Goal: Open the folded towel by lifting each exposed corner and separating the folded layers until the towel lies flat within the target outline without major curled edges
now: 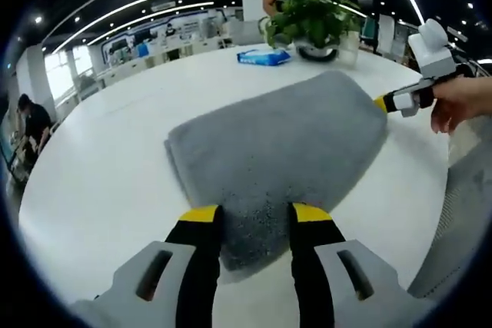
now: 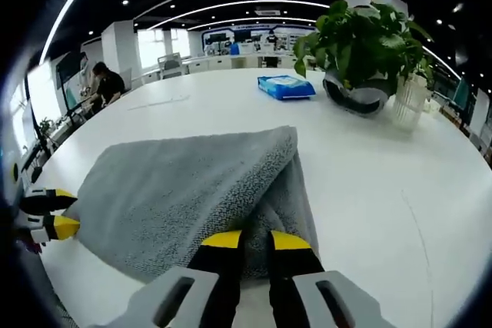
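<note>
White desk (image 1: 100,182) in an open office carries the grey towel (image 1: 284,144), folded, lying near the desk's middle. Left tongs (image 1: 256,217) stand at one towel edge, jaws narrow with the fabric between them. Right tongs (image 2: 256,242) grip another edge, jaws nearly closed on a raised upper layer that has parted from the layer beneath. A hand (image 1: 461,101) holds the right tongs. Beyond the towel: a blue packet (image 2: 286,86) and a potted plant (image 2: 357,40).
</note>
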`<state>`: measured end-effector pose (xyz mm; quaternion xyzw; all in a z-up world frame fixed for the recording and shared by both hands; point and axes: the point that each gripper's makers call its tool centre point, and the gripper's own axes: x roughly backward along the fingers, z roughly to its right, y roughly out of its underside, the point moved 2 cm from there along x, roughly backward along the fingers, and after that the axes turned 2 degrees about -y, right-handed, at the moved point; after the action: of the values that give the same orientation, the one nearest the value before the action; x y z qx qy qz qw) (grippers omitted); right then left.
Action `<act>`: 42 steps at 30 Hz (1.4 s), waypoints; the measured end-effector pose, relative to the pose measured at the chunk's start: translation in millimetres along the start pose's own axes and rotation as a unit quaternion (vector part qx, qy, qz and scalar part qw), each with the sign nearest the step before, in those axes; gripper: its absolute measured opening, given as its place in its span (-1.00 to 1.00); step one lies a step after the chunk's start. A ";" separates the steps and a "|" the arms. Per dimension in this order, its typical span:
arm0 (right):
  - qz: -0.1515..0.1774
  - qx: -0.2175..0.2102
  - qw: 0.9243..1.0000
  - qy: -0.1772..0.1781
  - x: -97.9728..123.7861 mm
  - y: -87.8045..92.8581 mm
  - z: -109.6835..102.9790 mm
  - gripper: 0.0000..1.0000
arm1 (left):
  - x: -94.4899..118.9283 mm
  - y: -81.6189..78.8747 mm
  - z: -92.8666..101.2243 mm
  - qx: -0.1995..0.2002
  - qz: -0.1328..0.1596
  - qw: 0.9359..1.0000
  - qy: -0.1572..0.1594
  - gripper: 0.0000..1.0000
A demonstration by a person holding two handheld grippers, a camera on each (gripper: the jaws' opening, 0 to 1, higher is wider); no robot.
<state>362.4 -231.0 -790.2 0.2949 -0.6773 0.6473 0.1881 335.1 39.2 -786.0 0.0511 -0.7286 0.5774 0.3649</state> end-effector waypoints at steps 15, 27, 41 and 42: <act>-0.048 0.000 0.998 -0.028 13.9 12.2 -16.2 -0.82 | -13.8 -8.7 -17.1 -0.036 -0.037 0.998 0.037 -0.44; -0.082 -0.015 0.996 -0.027 31.5 28.3 -35.2 -0.81 | -26.8 -18.0 -29.8 -0.057 -0.066 0.994 0.067 -0.54; -0.089 -0.027 0.995 -0.020 45.6 43.1 -53.0 -0.80 | -38.3 -25.8 -38.9 -0.102 -0.083 0.985 0.109 -0.53; -0.088 -0.027 0.996 -0.019 46.3 43.9 -54.2 -0.80 | -40.4 -26.7 -40.3 -0.106 -0.083 0.985 0.112 -0.52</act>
<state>292.3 -185.2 -789.4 0.3607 -0.6692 0.6041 0.2391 396.9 51.9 -785.7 0.0077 -0.7330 0.4669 0.4947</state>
